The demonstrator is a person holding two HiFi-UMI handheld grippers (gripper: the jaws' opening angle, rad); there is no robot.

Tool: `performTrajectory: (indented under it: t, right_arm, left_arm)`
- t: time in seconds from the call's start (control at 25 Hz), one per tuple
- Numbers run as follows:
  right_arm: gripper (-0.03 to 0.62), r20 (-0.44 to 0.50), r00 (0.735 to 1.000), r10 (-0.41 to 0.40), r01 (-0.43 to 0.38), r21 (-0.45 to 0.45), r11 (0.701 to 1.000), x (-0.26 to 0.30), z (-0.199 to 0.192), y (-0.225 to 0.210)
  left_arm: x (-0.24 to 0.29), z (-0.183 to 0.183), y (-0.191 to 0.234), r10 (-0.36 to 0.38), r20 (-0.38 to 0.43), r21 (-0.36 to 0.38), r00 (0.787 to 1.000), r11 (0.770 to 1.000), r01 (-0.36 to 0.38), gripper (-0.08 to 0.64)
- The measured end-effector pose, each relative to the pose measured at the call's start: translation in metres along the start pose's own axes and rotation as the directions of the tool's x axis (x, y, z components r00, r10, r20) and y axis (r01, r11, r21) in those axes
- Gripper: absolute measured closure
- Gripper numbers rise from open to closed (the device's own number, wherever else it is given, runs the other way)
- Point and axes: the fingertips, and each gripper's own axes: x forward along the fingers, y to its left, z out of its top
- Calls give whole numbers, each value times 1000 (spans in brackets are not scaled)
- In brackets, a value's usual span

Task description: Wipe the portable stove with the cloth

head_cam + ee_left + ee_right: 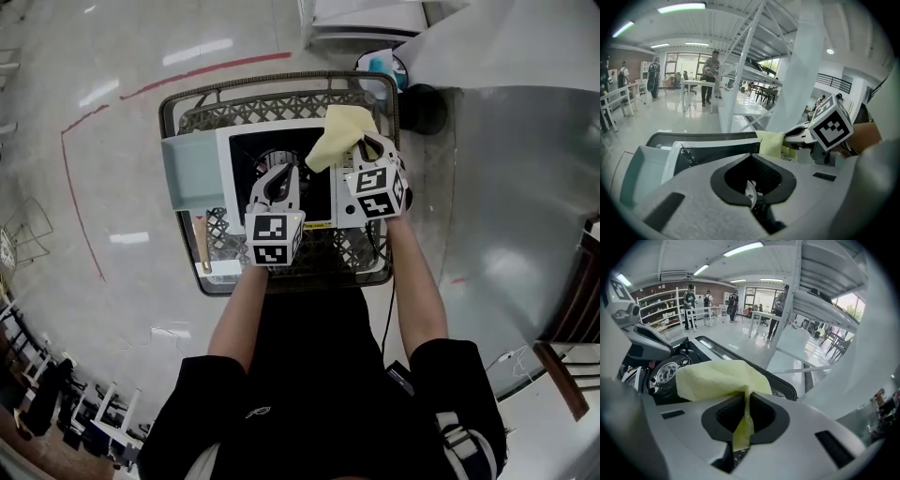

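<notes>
With my right claw [368,148] clamped on the yellow cloth [337,136] over the far right corner of the portable stove [246,150] and my left claw [278,178] shut, empty, above its burner [665,372], I judge the wipe just starting: next, press the cloth down and drag it across.

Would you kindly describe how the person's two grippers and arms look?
The left gripper and right gripper have pale grey moulded shells with black-lined jaw openings, and each carries a white cube printed with black square markers. A thin black cable runs alongside the right arm. The person wears a black short-sleeved top, leaving the forearms bare.
</notes>
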Motion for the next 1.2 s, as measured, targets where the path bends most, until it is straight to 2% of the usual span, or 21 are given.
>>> performTrajectory:
  t: [0.16, 0.32, 0.4, 0.56, 0.88, 1.2]
  right_arm:
    - [574, -58, 994, 90, -94, -84, 992, 3, 1, 2]
    - [574, -148, 971, 189, -220, -230, 948, 4, 2, 7]
    - [574, -189, 960, 205, -254, -294, 921, 7, 5, 7]
    - [574, -226, 955, 194, -270, -379, 885, 13, 13, 5]
    - [574, -230, 945, 232, -309, -398, 864, 20, 24, 17]
    - [566, -265, 919, 293, -384, -425, 820, 22, 35, 26]
  left_arm:
    - [-2, 0, 3, 3, -1, 0, 1000, 1000, -3, 543]
    - [-5, -3, 6, 9, -4, -16, 1000, 1000, -9, 543]
    - [-6, -2, 8, 12, -4, -20, 1000, 1000, -12, 543]
    - [-10, -3, 12, 17, -3, -22, 1000, 1000, -17, 543]
    - [-15, -8, 20, 32, -19, -12, 999, 999, -32, 543]
    - [-14, -6, 21, 25, -24, -9, 999, 1000, -25, 543]
